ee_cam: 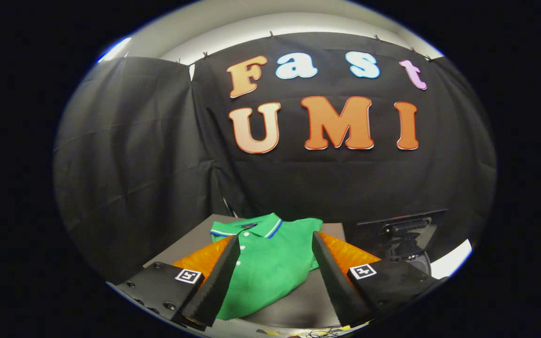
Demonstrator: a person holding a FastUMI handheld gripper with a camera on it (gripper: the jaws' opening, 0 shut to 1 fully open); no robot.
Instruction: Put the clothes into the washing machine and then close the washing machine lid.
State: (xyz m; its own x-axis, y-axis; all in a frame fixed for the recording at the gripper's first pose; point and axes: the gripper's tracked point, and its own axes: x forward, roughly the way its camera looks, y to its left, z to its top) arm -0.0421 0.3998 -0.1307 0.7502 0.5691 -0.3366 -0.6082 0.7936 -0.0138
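Spread wide at the frame's bottom, gripper (275,244) fingers flank a green polo shirt (266,263) lying on the grey table (298,305); washing machine (404,239) at lower right.

Gripper (275,244) is spread wide, both fingers (219,277) angled out from each other with a big gap between. Nothing pinched, tips not pressing on anything, just hanging there pointed forward.

A grey table (298,305) carries a green polo shirt (266,263), lying flat with its collar at the far side.
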